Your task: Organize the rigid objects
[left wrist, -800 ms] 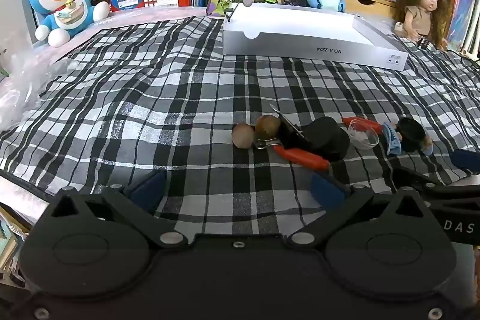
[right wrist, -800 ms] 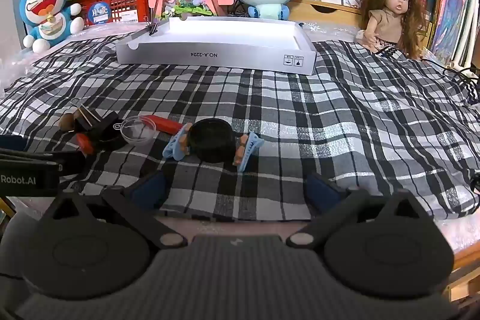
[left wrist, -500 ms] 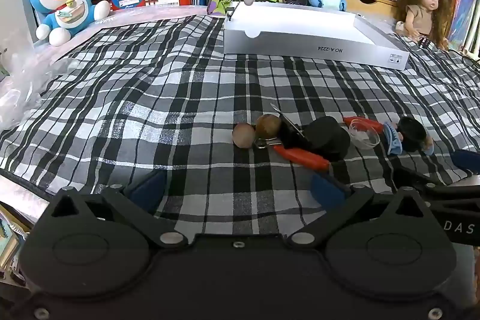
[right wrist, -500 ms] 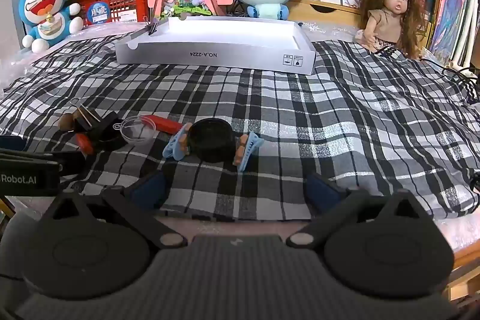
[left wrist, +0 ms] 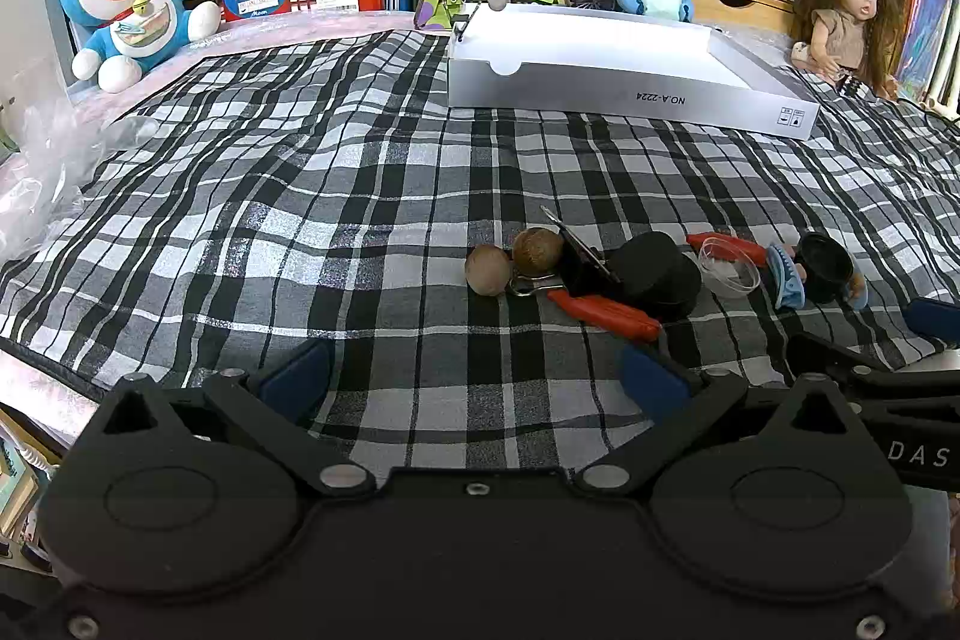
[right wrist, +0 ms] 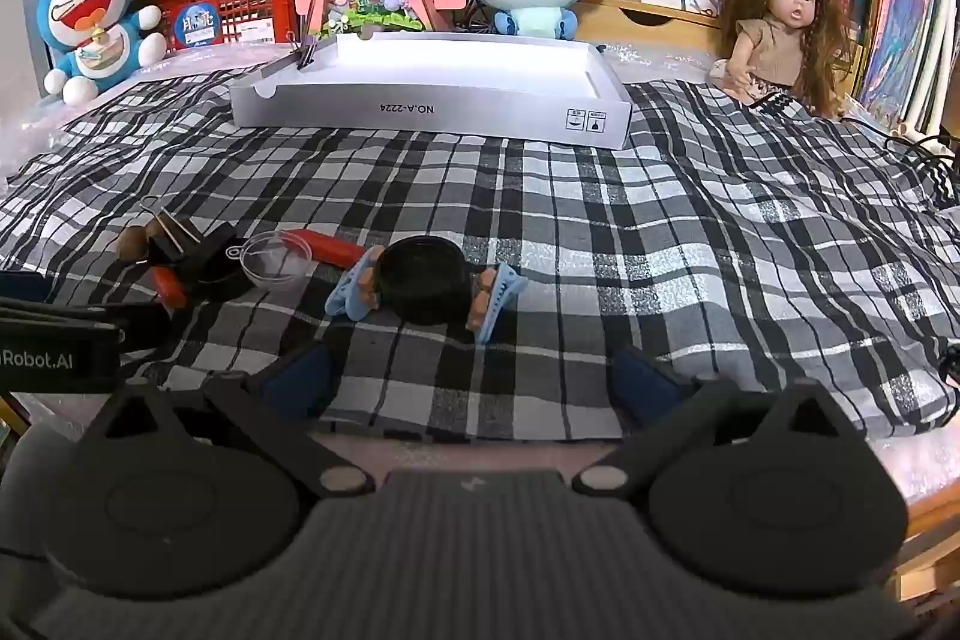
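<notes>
Bookshelves, plush toys and a doll line the back of a surface covered by a black-and-white plaid cloth. A white tray sits at the far edge of the cloth, near the middle; its floor is mostly hidden by the near wall, and a binder clip is fastened on its far-left corner.

**Step in hand.** Judged from the layout, the task is at its start — no item has been picked up. The left gripper and right gripper both hover above the near edge, fingers spread wide with nothing between them.

**Items.** A loose row lies near the near edge:
- two brown balls, touching each other
- a black binder clip just beside them
- red-handled pliers, partly under a black hat-shaped piece
- a clear plastic cup, on its side
- a black round lid flanked by two blue hair clips

**Next move.** Each gripper probably needs to descend on one item, close, then carry it to the tray. The lid is nearest the right gripper; the balls are nearest the left. The balls may roll when touched — centre the fingers before closing.
</notes>
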`<state>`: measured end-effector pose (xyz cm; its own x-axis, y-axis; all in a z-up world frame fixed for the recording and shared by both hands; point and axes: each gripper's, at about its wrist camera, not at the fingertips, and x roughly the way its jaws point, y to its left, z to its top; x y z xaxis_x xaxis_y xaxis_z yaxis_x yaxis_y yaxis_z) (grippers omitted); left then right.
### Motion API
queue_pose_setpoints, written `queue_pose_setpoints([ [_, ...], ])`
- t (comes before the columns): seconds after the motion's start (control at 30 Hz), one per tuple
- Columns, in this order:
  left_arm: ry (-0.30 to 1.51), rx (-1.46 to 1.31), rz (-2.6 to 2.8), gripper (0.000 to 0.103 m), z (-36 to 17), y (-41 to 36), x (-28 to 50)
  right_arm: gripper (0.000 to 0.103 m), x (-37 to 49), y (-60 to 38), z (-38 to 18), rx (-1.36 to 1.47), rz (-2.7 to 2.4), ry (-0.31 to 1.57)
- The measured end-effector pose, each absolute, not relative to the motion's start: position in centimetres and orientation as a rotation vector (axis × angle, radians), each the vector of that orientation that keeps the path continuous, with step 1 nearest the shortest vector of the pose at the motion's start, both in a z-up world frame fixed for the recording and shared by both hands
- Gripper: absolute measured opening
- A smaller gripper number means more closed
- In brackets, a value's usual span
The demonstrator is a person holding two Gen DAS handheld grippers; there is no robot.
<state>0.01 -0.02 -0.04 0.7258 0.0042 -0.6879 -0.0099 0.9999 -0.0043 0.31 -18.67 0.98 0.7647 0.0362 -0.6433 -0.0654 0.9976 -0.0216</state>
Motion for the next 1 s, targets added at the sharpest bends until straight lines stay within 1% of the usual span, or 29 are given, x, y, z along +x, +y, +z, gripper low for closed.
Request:
queue_pose_setpoints([
  [1.0, 0.757, -0.007, 0.009, 0.103, -0.04, -0.04, -0.01, 0.103, 0.19, -18.61, 0.95, -0.047, 0.054, 0.69],
])
